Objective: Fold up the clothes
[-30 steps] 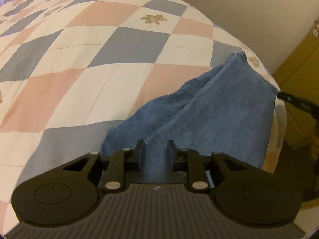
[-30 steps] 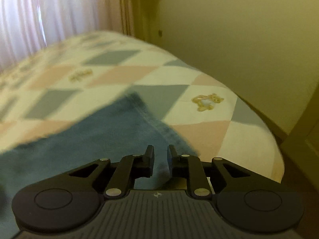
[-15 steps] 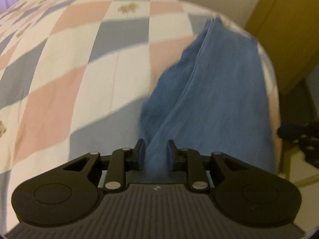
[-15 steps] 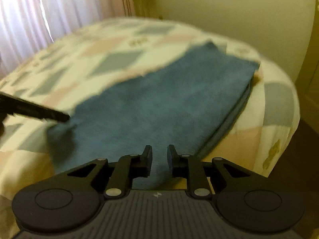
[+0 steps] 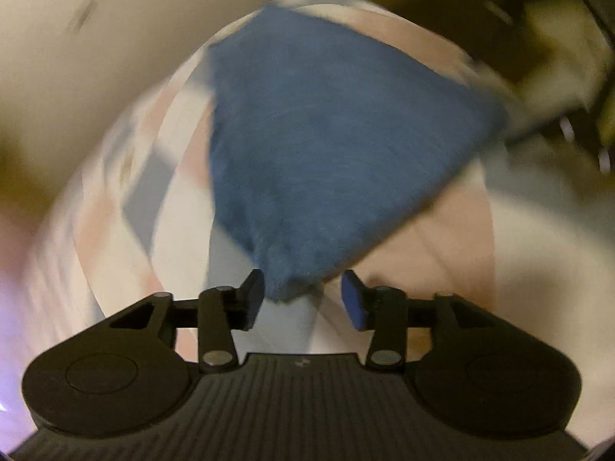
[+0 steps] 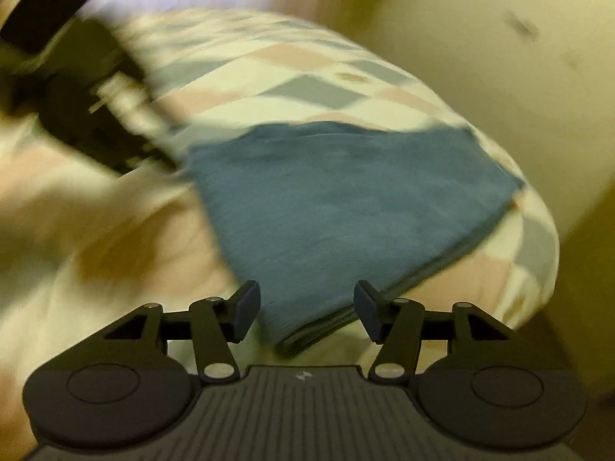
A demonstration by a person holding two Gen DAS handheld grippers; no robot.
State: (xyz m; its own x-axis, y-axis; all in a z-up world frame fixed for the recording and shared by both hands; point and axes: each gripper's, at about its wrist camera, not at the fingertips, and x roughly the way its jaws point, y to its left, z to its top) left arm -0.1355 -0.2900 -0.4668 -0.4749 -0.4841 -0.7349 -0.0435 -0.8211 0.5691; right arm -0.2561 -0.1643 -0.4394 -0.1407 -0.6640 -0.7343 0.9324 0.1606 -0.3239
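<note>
A blue denim garment [image 5: 326, 134] lies folded flat near the end of the bed. It also shows in the right wrist view [image 6: 346, 199], with stacked layers at its near edge. My left gripper [image 5: 303, 299] is open, its jaws apart on either side of the garment's near corner, not holding it. My right gripper [image 6: 305, 309] is open over the garment's near folded edge. Both views are motion-blurred. The left gripper body shows dark at the upper left of the right wrist view [image 6: 88, 115].
The bed carries a quilt [image 6: 300, 69] of pink, grey-blue and cream diamonds. A cream wall [image 6: 480, 38] stands past the bed's end. The bed edge drops away at the right [image 6: 538, 269].
Both grippers were shut on the denim and have opened, letting it go. The garment now lies folded on the quilt. Both cameras have swung fast.
</note>
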